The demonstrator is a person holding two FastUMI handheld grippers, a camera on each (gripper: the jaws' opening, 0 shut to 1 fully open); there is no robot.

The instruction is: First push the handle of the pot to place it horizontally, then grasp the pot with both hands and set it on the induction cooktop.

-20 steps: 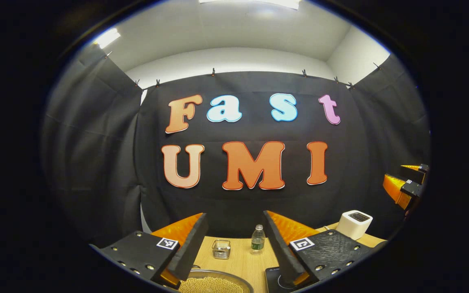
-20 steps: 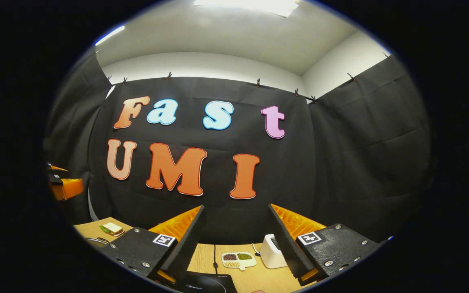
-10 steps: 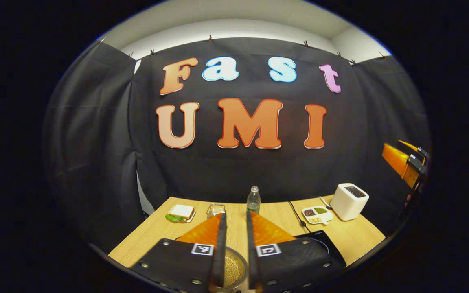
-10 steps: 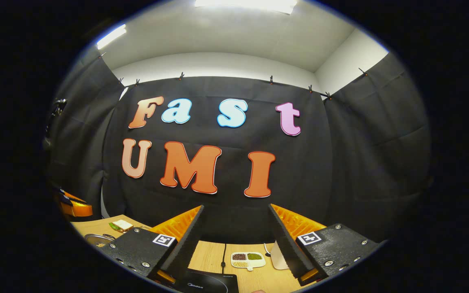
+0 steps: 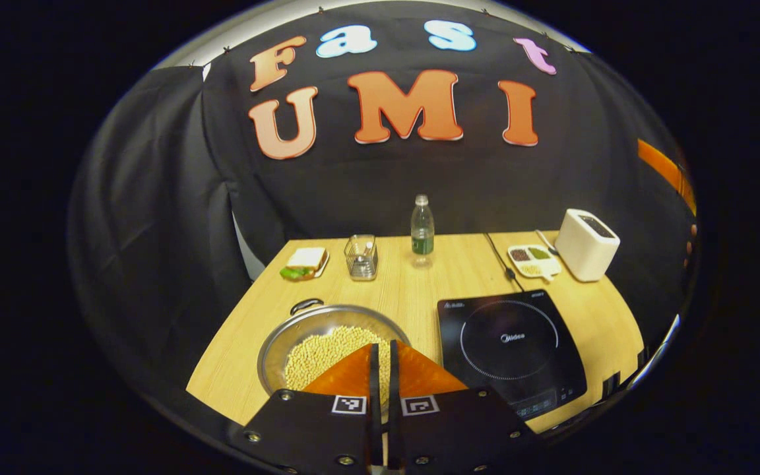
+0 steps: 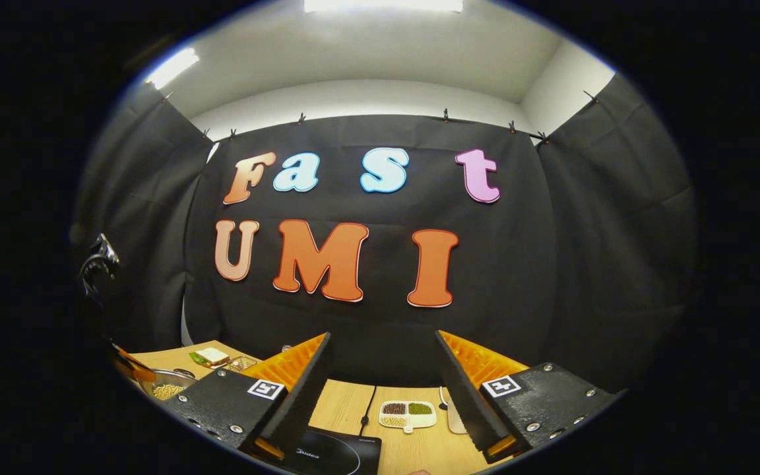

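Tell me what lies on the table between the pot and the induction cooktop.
Nothing: in the left gripper view, a bare strip of wooden table separates the pot of beans from the induction cooktop.

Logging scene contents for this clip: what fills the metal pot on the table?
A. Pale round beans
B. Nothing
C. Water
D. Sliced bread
A: in the left gripper view the pot holds a heap of pale beans, just ahead of the left gripper.
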